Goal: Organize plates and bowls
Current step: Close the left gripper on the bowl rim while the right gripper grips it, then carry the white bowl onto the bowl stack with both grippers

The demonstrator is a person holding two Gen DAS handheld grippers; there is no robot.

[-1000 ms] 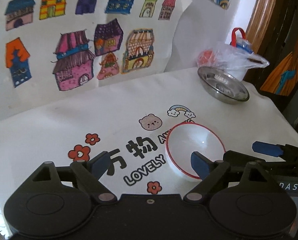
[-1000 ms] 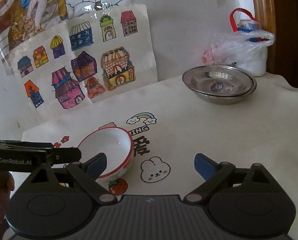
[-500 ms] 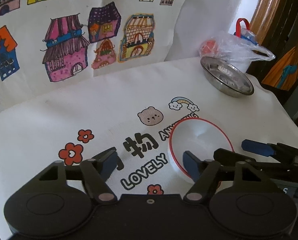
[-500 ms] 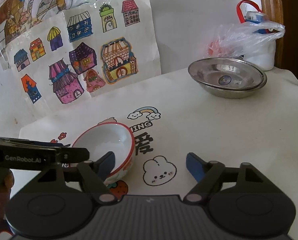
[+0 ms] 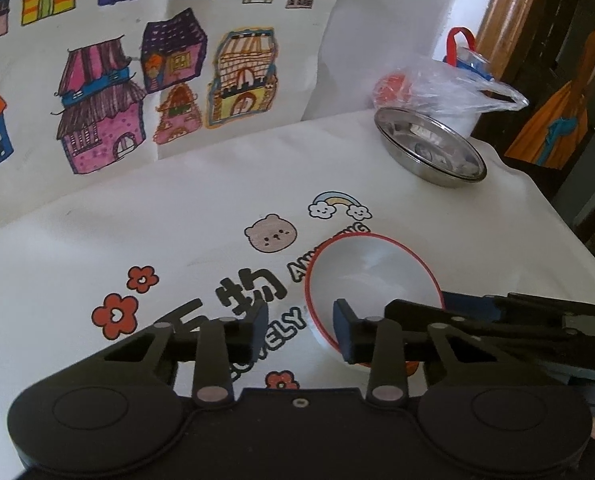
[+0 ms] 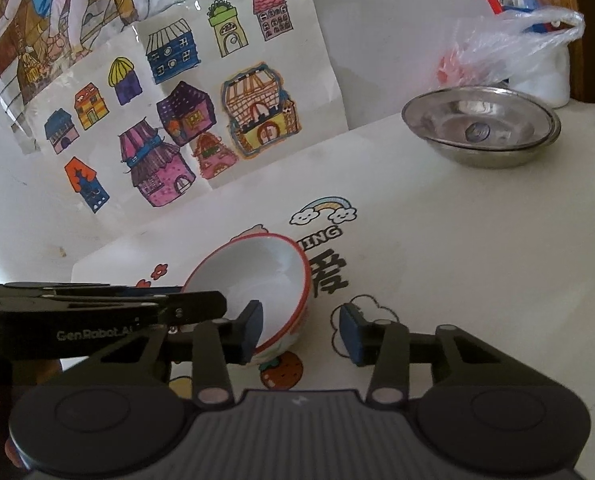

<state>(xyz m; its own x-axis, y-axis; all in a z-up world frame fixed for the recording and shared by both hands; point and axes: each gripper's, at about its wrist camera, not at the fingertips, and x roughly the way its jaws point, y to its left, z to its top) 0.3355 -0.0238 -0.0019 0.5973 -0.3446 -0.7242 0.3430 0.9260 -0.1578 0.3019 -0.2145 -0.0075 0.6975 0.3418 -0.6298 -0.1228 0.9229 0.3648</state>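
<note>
A white bowl with a red rim stands on the printed tablecloth. My left gripper is open but narrow; its right finger is inside the bowl and its left finger outside the near-left rim. My right gripper is also open and narrow, straddling the bowl's right rim with its left finger inside. Neither pair of pads presses the wall. Two nested steel bowls sit at the far right of the table.
Behind the steel bowls are a clear plastic bag and a white jug with a red handle. Drawings of houses lean on the back wall. The table's right edge drops toward dark furniture.
Both grippers have moved in on the white bowl and narrowed their fingers a lot, so each now straddles a side of its rim. The steel bowls have not moved.
</note>
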